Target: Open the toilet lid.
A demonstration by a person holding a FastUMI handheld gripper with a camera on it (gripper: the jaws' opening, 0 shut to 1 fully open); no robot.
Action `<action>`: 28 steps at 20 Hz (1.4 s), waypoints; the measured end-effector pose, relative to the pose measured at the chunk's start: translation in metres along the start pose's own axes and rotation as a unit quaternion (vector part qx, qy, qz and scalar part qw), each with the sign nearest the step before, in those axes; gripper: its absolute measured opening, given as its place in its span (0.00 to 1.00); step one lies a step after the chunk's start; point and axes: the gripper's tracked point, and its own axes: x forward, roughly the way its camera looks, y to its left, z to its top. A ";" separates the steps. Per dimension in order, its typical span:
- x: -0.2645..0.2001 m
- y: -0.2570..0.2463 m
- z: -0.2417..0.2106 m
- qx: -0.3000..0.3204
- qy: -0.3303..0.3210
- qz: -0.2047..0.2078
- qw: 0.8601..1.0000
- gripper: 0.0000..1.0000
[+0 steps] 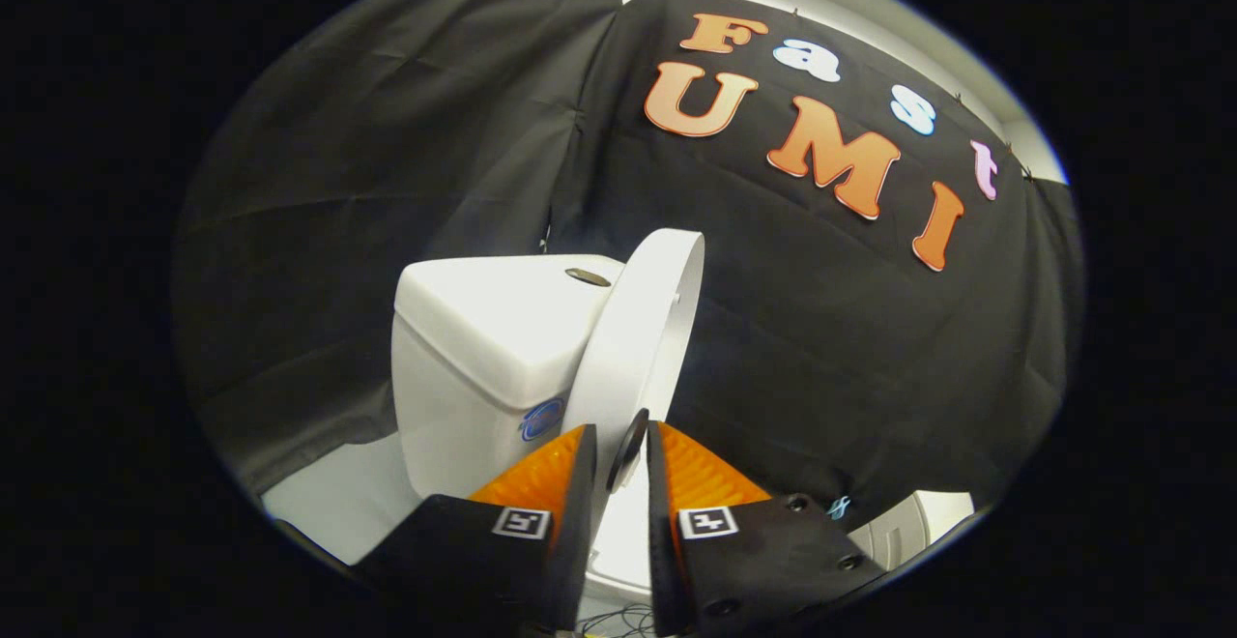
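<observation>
The white toilet lid (643, 329) stands raised, seen nearly edge-on, tilted back toward the white cistern (474, 367) that sits just behind and to its left. The lid rises from between the 2 fingers of the gripper (621, 459) and reaches above the cistern's top. On that top, close to the lid's edge, lies a flat oval flush button (588, 276), metallic in tone. A small round blue sticker (542, 419) sits low on the cistern's front wall, just beside the lid and just above the left finger. The gripper's 2 orange ribbed fingers (541, 474) are drawn close together with a narrow gap between them, and the lower rim of the lid runs down into that gap; a dark rounded piece on the lid's edge sits right at the fingertips. Both pads lie against or very near the lid's thin edge, but whether they truly press on it I cannot tell. Each black finger base carries a small square black-and-white marker (707, 522). Below the fingers, a pale part of the toilet's seat or bowl (618, 541) shows in the gap, along with a few thin dark wires (618, 621) at the very bottom. To the right of the fingers, low down, part of a white object (913, 522) is seen against the black cloth wall (387, 135).
</observation>
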 end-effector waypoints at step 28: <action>-0.151 -0.348 -0.024 0.194 -0.091 -0.068 0.974 0.97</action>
